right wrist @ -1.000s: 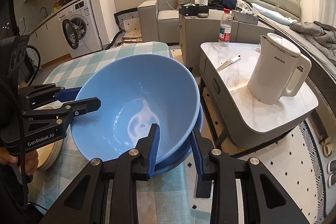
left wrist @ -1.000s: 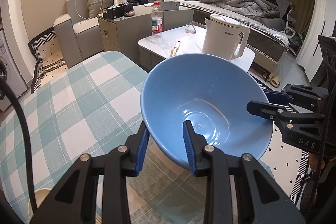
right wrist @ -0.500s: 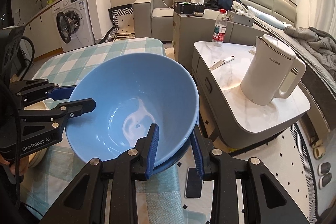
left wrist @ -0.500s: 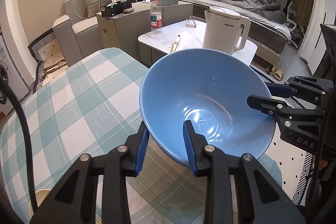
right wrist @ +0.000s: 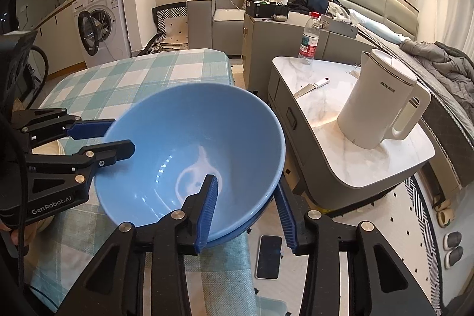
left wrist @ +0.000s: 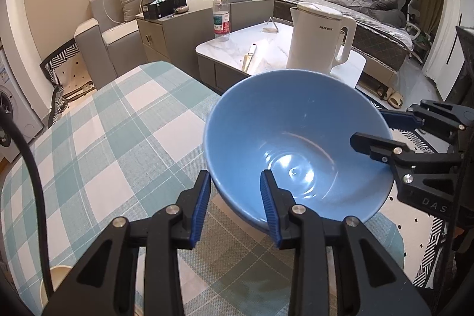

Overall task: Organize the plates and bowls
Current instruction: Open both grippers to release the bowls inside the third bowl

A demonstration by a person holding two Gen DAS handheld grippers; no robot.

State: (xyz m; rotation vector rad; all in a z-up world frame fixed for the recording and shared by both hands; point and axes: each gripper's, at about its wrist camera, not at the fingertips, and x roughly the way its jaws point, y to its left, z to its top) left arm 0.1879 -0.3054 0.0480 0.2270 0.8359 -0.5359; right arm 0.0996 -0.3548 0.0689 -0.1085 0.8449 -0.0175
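Your right hand-held gripper [right wrist: 247,211] has spread since a second ago and is still opening, its pads now clear of the rim between them, while your left hand-held gripper [left wrist: 235,205], also opening, still straddles the rim at nine o'clock. The empty blue bowl [right wrist: 192,156] sits nested in another bowl [right wrist: 257,216] at the counter [left wrist: 112,132] edge, with open checked cloth toward ten o'clock.
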